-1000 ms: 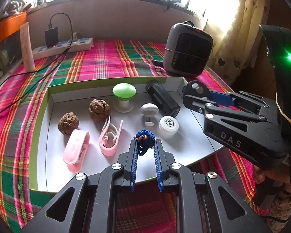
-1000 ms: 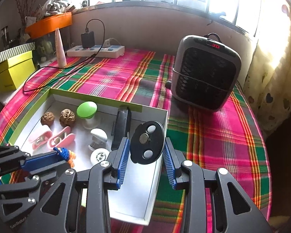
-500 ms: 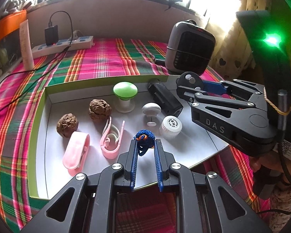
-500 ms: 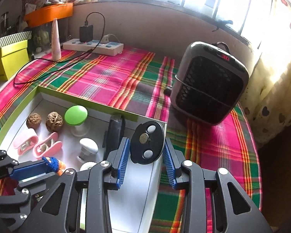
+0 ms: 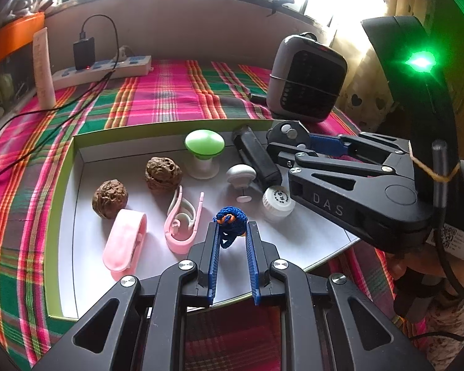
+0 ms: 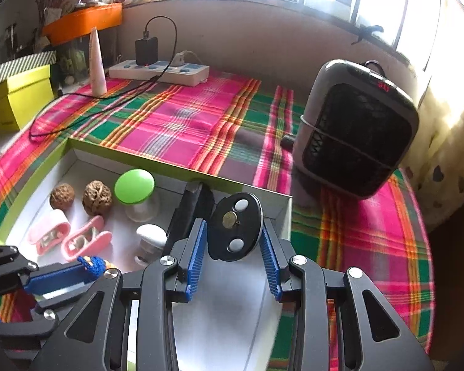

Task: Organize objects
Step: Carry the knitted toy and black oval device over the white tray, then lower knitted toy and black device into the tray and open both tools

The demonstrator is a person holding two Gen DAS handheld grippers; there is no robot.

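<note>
A shallow white tray [image 5: 77,216] with green sides lies on the plaid cloth. My left gripper [image 5: 231,226] is shut on a small blue and orange knitted toy [image 5: 230,220], held just above the tray's near middle. My right gripper [image 6: 235,232] is shut on a black oval disc [image 6: 235,227] with silver studs, over the tray's right end by the far wall. In the left wrist view that disc [image 5: 289,134] sits at the tray's far right corner. Two walnuts [image 5: 109,198], two pink clips [image 5: 125,242], a green-capped knob [image 5: 204,145], a white knob [image 5: 241,174], a white cap [image 5: 277,199] and a black block [image 5: 258,157] lie inside.
A grey heater [image 6: 355,130] stands on the cloth right of the tray. A white power strip [image 6: 159,71] with a black charger and cable lies at the back, beside a white tube [image 6: 96,61]. A yellow-green box [image 6: 18,99] sits far left. The tray's right half [image 6: 225,309] is bare.
My right gripper with the black disc has shifted left and forward, further over the tray's right end. The left gripper and the knitted toy have stayed put.
</note>
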